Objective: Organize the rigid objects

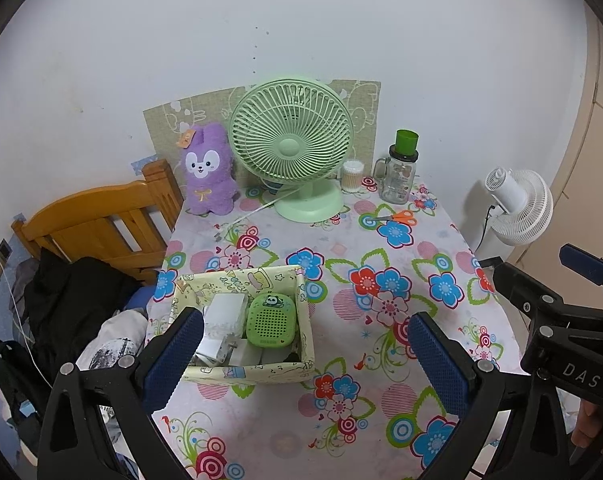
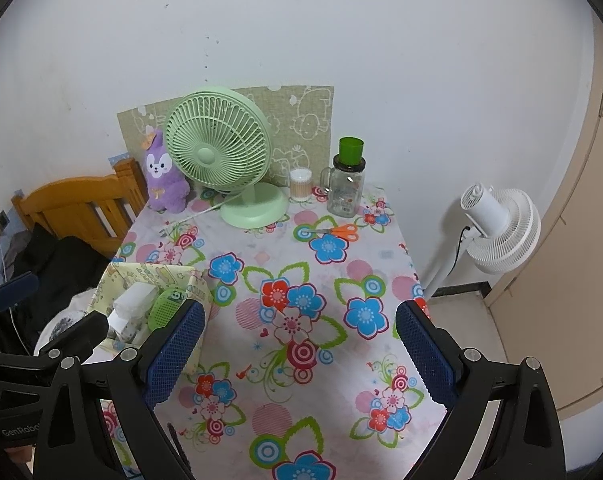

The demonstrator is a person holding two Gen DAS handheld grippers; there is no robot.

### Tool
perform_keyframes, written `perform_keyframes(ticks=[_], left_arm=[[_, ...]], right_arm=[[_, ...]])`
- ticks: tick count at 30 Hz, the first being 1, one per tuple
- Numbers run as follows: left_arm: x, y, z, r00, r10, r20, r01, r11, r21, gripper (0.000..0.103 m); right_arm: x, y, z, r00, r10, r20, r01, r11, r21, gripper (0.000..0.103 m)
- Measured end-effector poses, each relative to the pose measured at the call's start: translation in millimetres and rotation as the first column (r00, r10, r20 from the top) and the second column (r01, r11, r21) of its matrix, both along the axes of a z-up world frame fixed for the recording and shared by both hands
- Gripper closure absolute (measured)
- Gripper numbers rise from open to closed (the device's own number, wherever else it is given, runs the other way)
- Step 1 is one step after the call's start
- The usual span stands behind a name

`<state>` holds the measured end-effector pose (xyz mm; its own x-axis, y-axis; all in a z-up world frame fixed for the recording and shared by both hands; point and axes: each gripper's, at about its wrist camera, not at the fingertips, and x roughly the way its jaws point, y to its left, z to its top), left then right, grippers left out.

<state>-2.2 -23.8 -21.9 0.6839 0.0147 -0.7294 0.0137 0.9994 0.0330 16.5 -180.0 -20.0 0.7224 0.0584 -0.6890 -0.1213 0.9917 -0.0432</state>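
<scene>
While both claws are wide open and hold nothing:
Left claw (image 1: 305, 354): box (image 1: 248, 374) edge touches its left finger.
Right claw (image 2: 299, 354): bare tablecloth (image 2: 333, 376) ahead.

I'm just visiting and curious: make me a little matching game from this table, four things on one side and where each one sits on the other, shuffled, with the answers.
Things:
1. scissors
2. green speaker
3. purple plush rabbit
4. green cup

Places:
A. inside the patterned box
B. upturned on top of the glass jar
C. flat on the tablecloth, in front of the jar
D. at the back, left of the green fan

Pairs: 1-C, 2-A, 3-D, 4-B
</scene>
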Motion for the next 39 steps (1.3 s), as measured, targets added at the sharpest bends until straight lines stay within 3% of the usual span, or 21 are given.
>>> perform_keyframes(ticks=[39], left_arm=[[2.9,-3.3,5.8,1.000,0.006,0.012,-0.006,1.000,0.013,0.000]], right_arm=[[4.5,-0.7,5.9,1.000,0.001,0.009,-0.001,1.000,0.003,0.005]])
